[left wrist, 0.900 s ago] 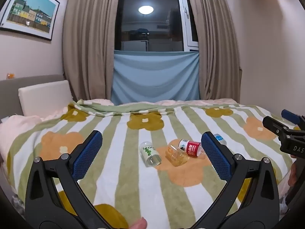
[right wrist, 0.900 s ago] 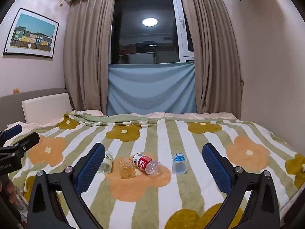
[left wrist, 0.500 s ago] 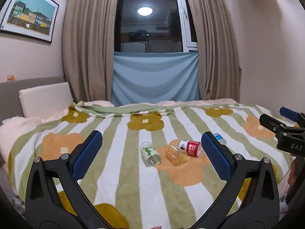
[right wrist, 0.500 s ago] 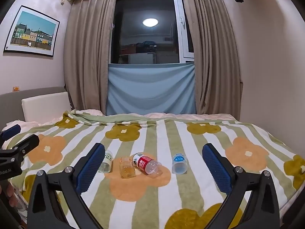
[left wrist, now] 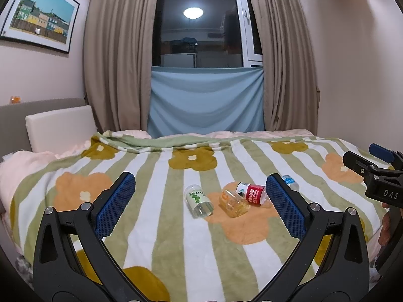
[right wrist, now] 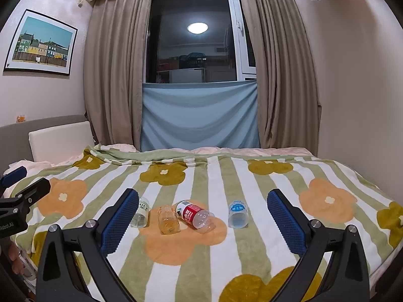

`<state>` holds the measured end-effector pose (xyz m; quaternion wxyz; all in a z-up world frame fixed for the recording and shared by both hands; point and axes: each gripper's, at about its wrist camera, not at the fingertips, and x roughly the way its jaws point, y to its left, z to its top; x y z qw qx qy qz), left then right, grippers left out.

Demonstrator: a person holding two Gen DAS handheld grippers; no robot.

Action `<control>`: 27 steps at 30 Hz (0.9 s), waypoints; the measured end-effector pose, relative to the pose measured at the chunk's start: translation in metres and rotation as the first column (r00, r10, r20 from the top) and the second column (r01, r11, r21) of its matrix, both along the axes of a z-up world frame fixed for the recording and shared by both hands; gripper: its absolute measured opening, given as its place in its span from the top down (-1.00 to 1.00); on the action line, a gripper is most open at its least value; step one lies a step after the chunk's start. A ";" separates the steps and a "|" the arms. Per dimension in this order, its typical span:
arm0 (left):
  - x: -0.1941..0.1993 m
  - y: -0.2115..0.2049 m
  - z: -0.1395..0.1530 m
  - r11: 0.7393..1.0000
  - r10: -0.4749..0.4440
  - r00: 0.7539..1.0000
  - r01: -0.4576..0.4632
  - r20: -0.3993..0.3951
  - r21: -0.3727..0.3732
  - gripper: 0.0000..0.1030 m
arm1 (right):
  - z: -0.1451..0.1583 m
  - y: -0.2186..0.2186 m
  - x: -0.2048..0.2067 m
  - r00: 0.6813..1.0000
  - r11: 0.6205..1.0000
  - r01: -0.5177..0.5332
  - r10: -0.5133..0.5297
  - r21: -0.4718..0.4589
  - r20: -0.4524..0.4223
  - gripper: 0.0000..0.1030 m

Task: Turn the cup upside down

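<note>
Several clear plastic cups lie on their sides on the bed's flowered blanket [left wrist: 156, 216]. In the left wrist view: a green-label cup [left wrist: 198, 200], an amber cup [left wrist: 233, 203], a red-label cup [left wrist: 252, 193] and a blue-label cup [left wrist: 291, 182] partly hidden behind my right finger. In the right wrist view: the green-label cup [right wrist: 141, 212], amber cup [right wrist: 168, 219], red-label cup [right wrist: 195, 213] and blue-label cup [right wrist: 237, 213]. My left gripper [left wrist: 200, 205] is open and empty, short of the cups. My right gripper [right wrist: 202, 222] is open and empty, also short of them.
The bed's blanket [right wrist: 252, 239] fills the foreground. A cream headboard cushion [left wrist: 60, 125] stands at the left. Curtains [left wrist: 118, 63] and a window with blue cloth [left wrist: 205, 100] stand behind. Each gripper shows at the other view's edge: right [left wrist: 377, 176], left [right wrist: 15, 201].
Both views have shifted only slightly; the right gripper at the left view's edge has edged up a little. The cups have not moved.
</note>
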<state>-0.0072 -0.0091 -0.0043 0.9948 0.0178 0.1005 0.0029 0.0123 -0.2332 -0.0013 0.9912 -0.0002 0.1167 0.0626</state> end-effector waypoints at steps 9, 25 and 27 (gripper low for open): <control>0.000 0.000 0.001 1.000 0.001 1.000 -0.001 -0.004 -0.006 -1.00 | -0.002 0.000 -0.001 1.000 1.000 0.003 -0.003 0.003 -0.002 -0.98; 0.002 0.003 -0.001 1.000 0.002 1.000 -0.002 -0.001 -0.026 -1.00 | -0.004 0.001 -0.001 1.000 1.000 -0.008 0.008 0.008 -0.002 -0.98; 0.002 0.002 0.000 1.000 0.003 1.000 -0.003 -0.003 -0.024 -1.00 | -0.005 0.002 -0.003 1.000 1.000 -0.007 0.007 0.008 -0.002 -0.98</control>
